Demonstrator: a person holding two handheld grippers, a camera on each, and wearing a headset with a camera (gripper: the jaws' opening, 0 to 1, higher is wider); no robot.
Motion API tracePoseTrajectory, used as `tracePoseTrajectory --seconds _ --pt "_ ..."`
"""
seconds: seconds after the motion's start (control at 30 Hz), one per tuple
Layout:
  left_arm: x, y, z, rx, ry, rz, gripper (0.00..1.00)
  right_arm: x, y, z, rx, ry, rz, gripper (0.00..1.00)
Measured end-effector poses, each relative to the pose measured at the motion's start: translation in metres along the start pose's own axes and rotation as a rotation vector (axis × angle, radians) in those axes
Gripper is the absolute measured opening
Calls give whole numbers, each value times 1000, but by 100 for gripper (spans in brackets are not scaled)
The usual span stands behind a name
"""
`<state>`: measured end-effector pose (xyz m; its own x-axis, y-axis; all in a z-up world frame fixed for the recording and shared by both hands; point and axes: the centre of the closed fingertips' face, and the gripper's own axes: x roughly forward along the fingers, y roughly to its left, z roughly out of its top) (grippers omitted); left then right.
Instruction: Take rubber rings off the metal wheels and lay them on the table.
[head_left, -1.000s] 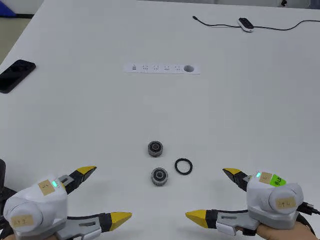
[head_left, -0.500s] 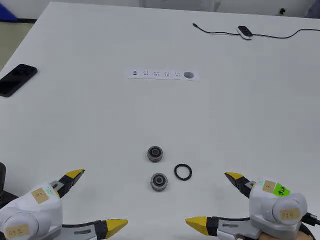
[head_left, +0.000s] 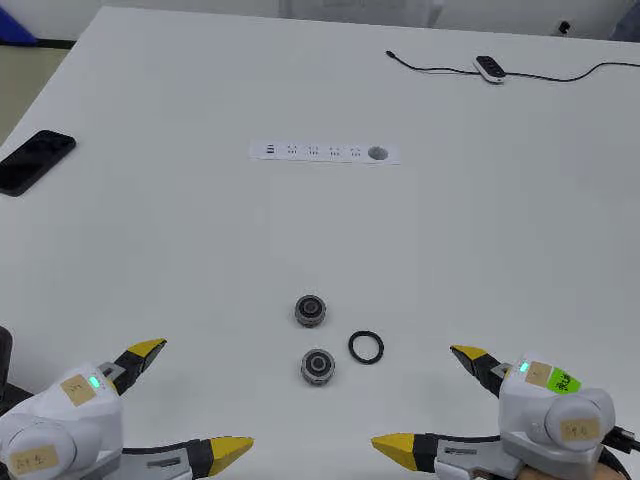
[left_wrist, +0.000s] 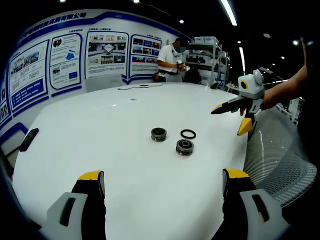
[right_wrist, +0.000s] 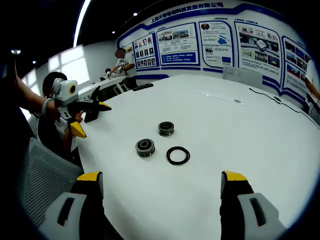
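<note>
left gripper (head_left: 192, 398) and right gripper (head_left: 423, 396) hover low, fingers (head_left: 230, 449) spread wide.

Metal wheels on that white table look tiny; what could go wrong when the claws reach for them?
The near wheel and far wheel lie close together, so the wide-open right claw or left claw might bump one while gripping the other. The loose rubber ring lies beside the near wheel and could get nudged or pinched along.

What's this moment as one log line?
left gripper open; right gripper open; far wheel, near wheel on table; rubber ring loose beside near wheel
</note>
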<state>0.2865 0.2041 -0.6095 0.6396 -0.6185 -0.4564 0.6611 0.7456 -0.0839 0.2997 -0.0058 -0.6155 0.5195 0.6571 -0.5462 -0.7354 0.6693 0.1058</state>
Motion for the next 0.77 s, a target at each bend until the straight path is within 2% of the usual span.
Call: tracePoseTrajectory --seconds 0.33,0.77 --pt "1 -2 -3 -9 11 -5 100 0 -3 -2 21 6 -8 99" --pt "1 1 -7 -17 25 3 100 3 -3 -5 30 21 0 99"
